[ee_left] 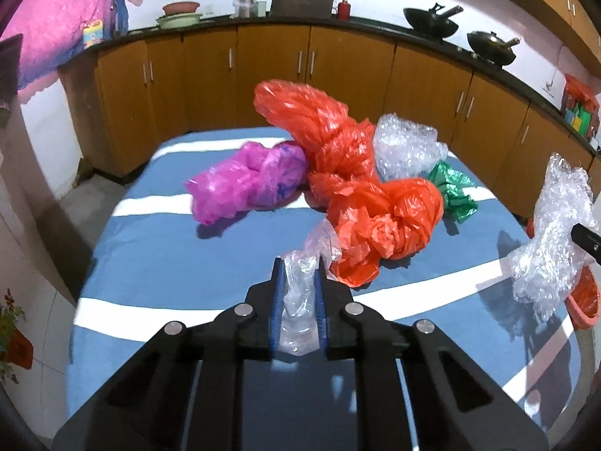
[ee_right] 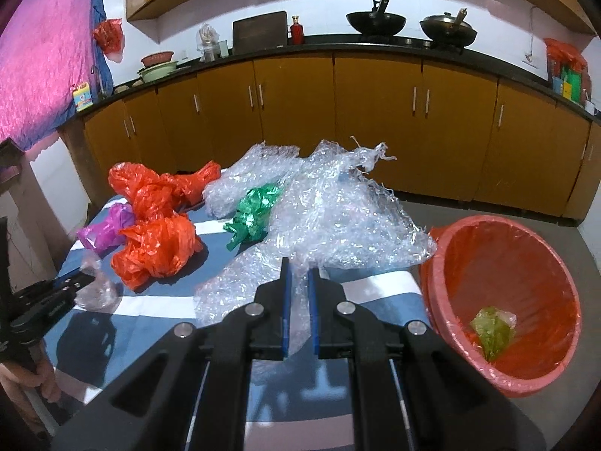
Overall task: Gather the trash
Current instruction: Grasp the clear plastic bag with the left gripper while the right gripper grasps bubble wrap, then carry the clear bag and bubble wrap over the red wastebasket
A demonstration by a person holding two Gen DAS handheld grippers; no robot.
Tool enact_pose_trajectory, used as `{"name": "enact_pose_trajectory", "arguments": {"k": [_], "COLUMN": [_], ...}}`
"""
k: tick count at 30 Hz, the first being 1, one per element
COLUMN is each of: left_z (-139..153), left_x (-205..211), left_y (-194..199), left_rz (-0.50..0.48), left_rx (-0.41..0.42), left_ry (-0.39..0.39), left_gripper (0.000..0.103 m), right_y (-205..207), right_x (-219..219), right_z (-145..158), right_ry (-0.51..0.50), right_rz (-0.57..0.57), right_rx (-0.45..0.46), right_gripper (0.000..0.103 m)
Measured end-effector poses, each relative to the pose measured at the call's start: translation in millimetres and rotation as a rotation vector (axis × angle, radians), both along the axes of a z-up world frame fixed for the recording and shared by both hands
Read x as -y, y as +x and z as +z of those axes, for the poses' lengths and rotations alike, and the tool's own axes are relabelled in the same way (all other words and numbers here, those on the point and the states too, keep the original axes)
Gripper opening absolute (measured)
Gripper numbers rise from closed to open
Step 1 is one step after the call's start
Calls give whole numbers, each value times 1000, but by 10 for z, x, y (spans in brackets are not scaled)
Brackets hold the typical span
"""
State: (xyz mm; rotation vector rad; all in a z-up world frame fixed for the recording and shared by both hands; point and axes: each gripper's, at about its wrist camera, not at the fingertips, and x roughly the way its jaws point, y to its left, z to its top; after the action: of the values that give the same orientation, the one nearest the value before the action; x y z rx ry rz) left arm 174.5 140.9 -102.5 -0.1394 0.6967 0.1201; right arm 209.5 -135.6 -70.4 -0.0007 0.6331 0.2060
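Note:
My left gripper (ee_left: 299,263) is shut on a crumpled clear plastic bag (ee_left: 298,300) near the front of the blue-and-white striped table (ee_left: 169,255); the right wrist view shows the same left gripper (ee_right: 86,280) at the far left. A large sheet of bubble wrap (ee_right: 338,218) is pinched in my right gripper (ee_right: 299,268), lifted above the table's right end. Beside that end stands a red bin with an orange liner (ee_right: 526,263), holding one greenish wad (ee_right: 492,332). Two orange bags (ee_left: 387,221), a pink bag (ee_left: 251,180), more bubble wrap (ee_left: 405,146) and a green wrapper (ee_left: 450,188) lie mid-table.
Brown kitchen cabinets (ee_right: 300,112) under a dark counter with two woks (ee_right: 375,22) run behind the table. A pink curtain (ee_left: 56,30) hangs at the left. A person's hand (ee_right: 22,379) grips the left tool's handle. Grey floor (ee_right: 488,210) lies between bin and cabinets.

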Motion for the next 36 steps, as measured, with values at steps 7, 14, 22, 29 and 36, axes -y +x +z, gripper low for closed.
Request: {"name": "enact_pose_trajectory", "arguments": {"k": [7, 14, 22, 29, 36], "left_z": [317, 622, 820, 919, 1023], "left_x": [-129, 34, 313, 524, 825], "left_y": [-132, -166, -208, -207, -176], "left_rz": [23, -10, -65, -117, -179], "left_rx": [51, 103, 140, 149, 161], "left_ry": [-10, -8, 18, 8, 16], "left_gripper": [15, 15, 15, 15, 15], "right_y": [-90, -229, -381, -468, -551], "right_x": [117, 253, 491, 689, 935], "right_z": [132, 280, 417, 465, 514], "right_ry": [11, 5, -8, -15, -13], "right_rz": [-13, -30, -65, -99, -143], "right_rx": [27, 60, 93, 105, 117], "right_gripper": [9, 9, 9, 9, 9]}}
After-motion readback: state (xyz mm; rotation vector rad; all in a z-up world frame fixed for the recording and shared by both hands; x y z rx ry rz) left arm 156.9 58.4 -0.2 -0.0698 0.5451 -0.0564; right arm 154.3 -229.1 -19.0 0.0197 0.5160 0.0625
